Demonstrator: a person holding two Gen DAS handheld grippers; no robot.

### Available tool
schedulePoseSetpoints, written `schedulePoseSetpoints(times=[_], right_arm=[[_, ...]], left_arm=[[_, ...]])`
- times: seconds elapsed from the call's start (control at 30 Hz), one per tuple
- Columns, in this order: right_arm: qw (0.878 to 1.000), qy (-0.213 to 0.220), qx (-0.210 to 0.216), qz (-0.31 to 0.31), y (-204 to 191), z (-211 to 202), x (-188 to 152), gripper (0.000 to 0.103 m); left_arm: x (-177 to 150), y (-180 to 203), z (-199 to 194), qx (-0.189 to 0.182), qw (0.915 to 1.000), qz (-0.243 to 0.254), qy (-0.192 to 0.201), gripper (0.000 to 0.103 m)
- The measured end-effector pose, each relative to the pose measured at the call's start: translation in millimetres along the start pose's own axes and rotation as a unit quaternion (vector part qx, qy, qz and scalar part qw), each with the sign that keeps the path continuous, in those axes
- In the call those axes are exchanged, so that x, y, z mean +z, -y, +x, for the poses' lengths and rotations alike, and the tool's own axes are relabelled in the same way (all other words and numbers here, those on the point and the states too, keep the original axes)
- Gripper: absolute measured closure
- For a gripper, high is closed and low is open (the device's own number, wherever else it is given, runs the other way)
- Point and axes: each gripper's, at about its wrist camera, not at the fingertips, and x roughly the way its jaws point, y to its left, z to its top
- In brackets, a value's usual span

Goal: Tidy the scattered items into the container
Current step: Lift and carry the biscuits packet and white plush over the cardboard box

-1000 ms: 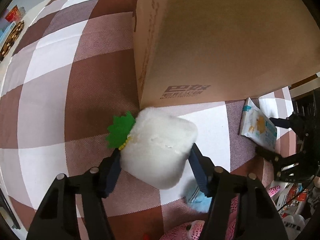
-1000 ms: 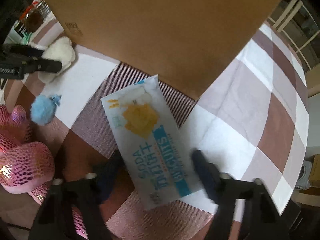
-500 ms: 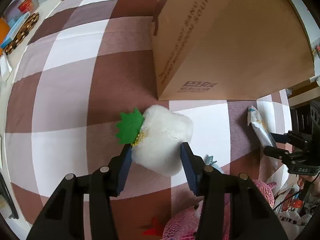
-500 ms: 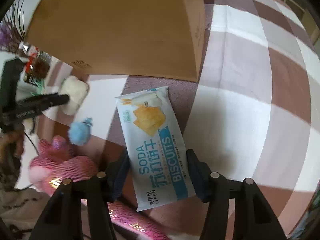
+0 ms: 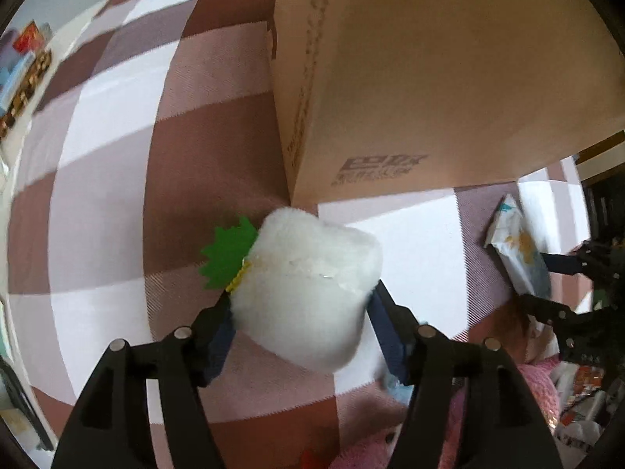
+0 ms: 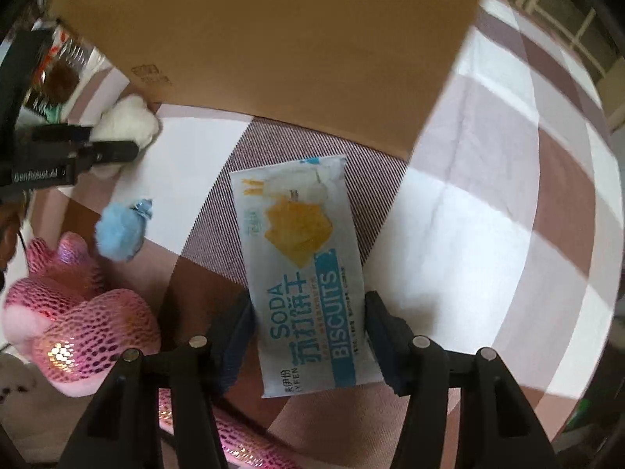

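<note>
My left gripper [image 5: 300, 312] is shut on a white fluffy plush toy [image 5: 308, 285] with a green felt leaf [image 5: 228, 252], held just in front of the corner of a large cardboard box [image 5: 449, 78]. My right gripper [image 6: 308, 324] is shut on a white and blue soda biscuits packet [image 6: 304, 265], held above the checked cloth in front of the same box [image 6: 273, 47]. The left gripper and the plush also show in the right wrist view [image 6: 125, 125]. The packet shows at the right of the left wrist view [image 5: 519, 250].
A small blue pompom [image 6: 121, 230] and a pink sequinned plush [image 6: 78, 324] lie on the brown and white checked cloth [image 6: 488, 215]. More packets [image 5: 582, 402] lie at the lower right of the left wrist view. Small items [image 5: 23, 78] sit beyond the cloth's far left edge.
Both grippers have moved closer to the box with their loads. The right gripper closed on the biscuits packet and lifted it; the left still holds the plush.
</note>
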Motion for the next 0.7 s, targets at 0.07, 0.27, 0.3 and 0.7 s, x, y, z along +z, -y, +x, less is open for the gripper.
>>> schedulePoseSetpoints(times=[0.07,0.27,0.3,0.7], right_arm=[[0.999,-0.001,-0.034,-0.036,-13.7,4.3,0.0,0.047],[1.0,-0.001,-0.009,-0.01,-17.9,5.4,-1.7,0.052],[1.0,-0.001,0.014,0.015,-12.3,4.4,-2.6,0.052],[0.977,0.048,0.151,0.142,16.8,-47.0,-10.9,0.052]], left_arm=[[-1.3,2.3,-0.2,0.007,1.0,0.005,0.005,0.043],[-11.6,-7.9,-11.8,-0.003,0.9997,-0.019,0.016,0.05],[-13.4,-10.4,-15.8,-0.003,0.9996,-0.022,0.019,0.05],[-32.0,-51.5,-93.3,-0.023,0.9963,-0.047,0.068,0.05]])
